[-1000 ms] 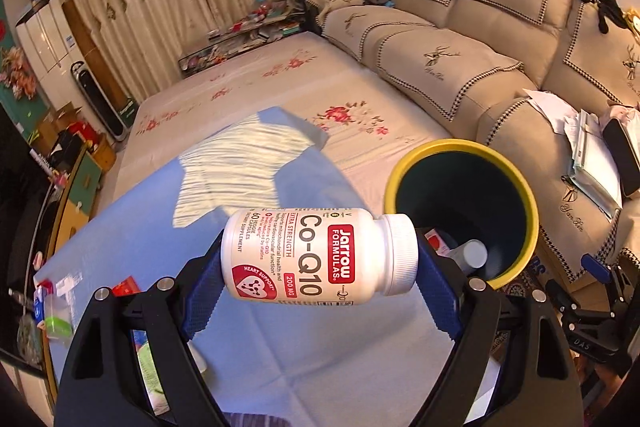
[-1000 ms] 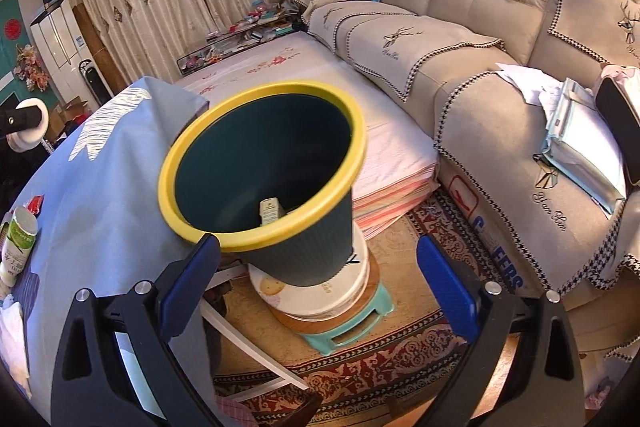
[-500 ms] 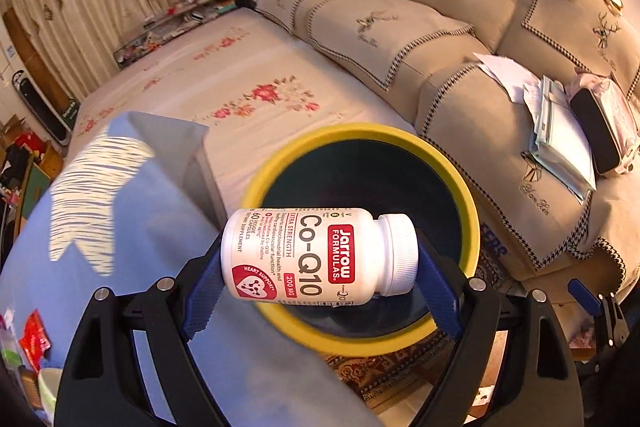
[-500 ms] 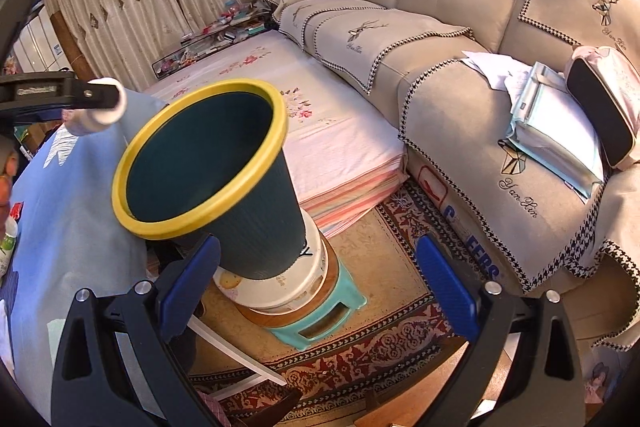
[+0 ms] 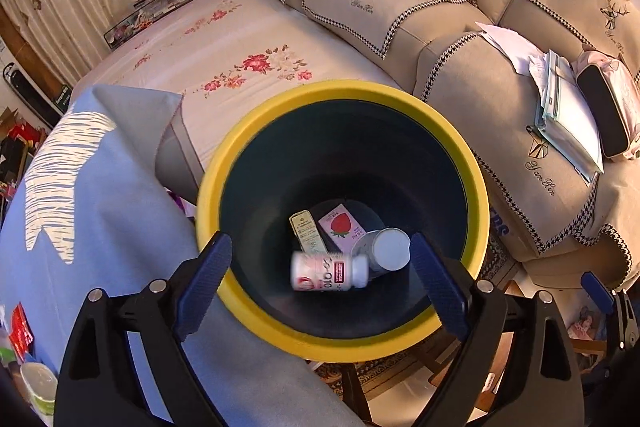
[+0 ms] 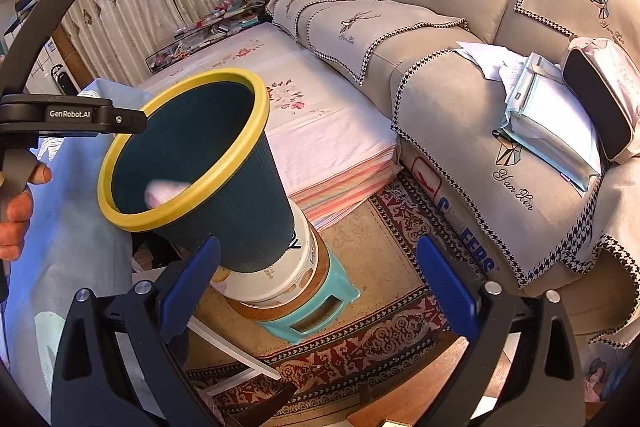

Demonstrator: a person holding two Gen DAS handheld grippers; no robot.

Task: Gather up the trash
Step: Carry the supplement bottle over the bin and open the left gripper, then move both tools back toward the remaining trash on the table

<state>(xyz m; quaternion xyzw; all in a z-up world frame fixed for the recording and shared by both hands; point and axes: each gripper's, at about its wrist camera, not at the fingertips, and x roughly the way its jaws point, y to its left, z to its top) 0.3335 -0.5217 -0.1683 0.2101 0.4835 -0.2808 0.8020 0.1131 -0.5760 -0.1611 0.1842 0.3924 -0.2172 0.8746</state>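
1. The left gripper (image 5: pixel 320 275) hangs over the mouth of the waste bin (image 5: pixel 476 187), jaws spread wide with nothing between them.
2. The white supplement bottle (image 5: pixel 330 271) shows blurred below and between the fingers, inside the bin, near a strawberry carton (image 5: pixel 342 229) and another white bottle (image 5: pixel 386 249) on the bottom.
3. The bin's yellow rim rings both fingertips; the blue-clothed table (image 5: pixel 100 227) lies to the gripper's left, the sofa (image 5: pixel 500 107) beyond to the right.
4. The right gripper (image 6: pixel 318 281) is held apart and empty, right of the bin, over open rug (image 6: pixel 380 343).
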